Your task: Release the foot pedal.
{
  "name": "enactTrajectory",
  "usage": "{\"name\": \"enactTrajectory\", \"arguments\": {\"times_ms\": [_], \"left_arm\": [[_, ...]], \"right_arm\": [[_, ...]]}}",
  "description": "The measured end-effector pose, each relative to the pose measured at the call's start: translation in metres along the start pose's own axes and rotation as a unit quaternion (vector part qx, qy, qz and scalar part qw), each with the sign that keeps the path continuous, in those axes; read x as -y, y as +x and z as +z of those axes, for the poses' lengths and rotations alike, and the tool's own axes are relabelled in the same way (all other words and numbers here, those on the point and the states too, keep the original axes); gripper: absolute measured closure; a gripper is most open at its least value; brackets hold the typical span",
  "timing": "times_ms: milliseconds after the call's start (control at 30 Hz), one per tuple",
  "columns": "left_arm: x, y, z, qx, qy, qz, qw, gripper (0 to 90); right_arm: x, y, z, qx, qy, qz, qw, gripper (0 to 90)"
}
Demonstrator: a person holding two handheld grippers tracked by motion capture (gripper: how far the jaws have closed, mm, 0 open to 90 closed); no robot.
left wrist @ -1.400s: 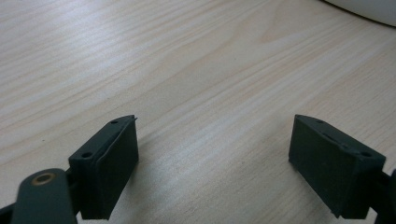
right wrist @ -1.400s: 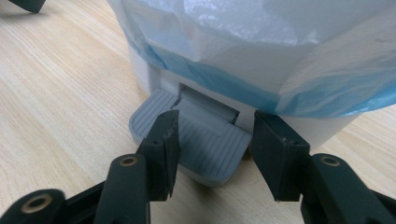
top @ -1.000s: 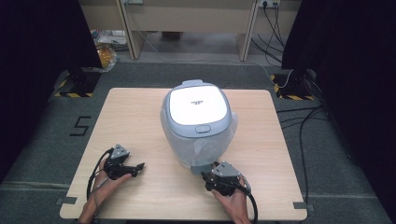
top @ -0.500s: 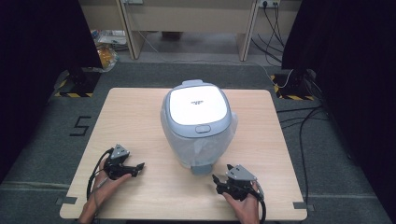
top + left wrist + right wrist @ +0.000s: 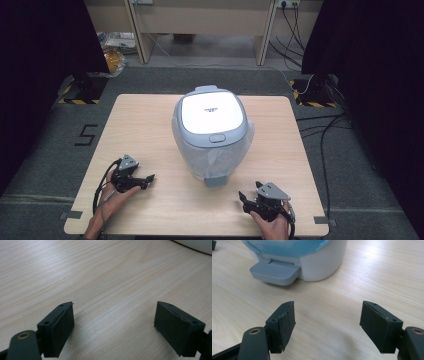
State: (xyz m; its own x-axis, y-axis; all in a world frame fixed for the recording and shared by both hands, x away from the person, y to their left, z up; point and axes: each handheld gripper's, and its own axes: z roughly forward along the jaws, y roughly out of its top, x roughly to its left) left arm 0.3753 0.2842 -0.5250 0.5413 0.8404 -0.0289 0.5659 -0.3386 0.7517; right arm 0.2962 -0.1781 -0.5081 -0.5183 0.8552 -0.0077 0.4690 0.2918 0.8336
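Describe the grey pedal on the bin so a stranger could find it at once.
On the wooden table stands a white bin with a grey rim. At the foot of the side nearest the person, a flat ribbed grey pedal juts onto the tabletop, the only part sticking out at table level.

Light wood-grain table, rectangular, standing on grey carpet. One appliance sits directly on it: a white-grey rice cooker, roughly mid-table, lid down, body wrapped in clear film. Its grey front tab sits flat against the tabletop on the near side. The left gripper and right gripper rest low on the near edge, either side of the cooker, well apart from it.
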Motion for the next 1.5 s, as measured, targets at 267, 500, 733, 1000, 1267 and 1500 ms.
{"name": "enactTrajectory", "arguments": {"times_ms": [267, 500, 733, 1000, 1267, 1500], "left_arm": [[0.0, 0.0, 0.0, 0.0, 0.0, 0.0, 1.0, 15.3], [0.0, 0.0, 0.0, 0.0, 0.0, 0.0, 1.0, 15.3], [0.0, 0.0, 0.0, -0.001, 0.0, -0.001, 1.0, 15.3], [0.0, 0.0, 0.0, -0.001, 0.0, -0.001, 1.0, 15.3], [0.0, 0.0, 0.0, -0.001, 0.0, -0.001, 1.0, 15.4], [0.0, 0.0, 0.0, -0.001, 0.0, -0.001, 1.0, 15.4]], "right_arm": [[0.011, -0.01, -0.008, 0.019, 0.006, 0.016, 0.9997, 27.1], [0.017, -0.016, -0.016, 0.033, 0.014, 0.025, 0.999, 26.5], [0.025, -0.02, -0.018, 0.04, 0.034, 0.036, 0.998, 24.9], [0.032, -0.021, -0.021, 0.047, 0.046, 0.035, 0.9972, 22.5], [0.035, -0.021, -0.023, 0.048, 0.042, 0.037, 0.9973, 22.3], [0.036, -0.021, -0.023, 0.047, 0.038, 0.037, 0.9975, 21.9]]}}
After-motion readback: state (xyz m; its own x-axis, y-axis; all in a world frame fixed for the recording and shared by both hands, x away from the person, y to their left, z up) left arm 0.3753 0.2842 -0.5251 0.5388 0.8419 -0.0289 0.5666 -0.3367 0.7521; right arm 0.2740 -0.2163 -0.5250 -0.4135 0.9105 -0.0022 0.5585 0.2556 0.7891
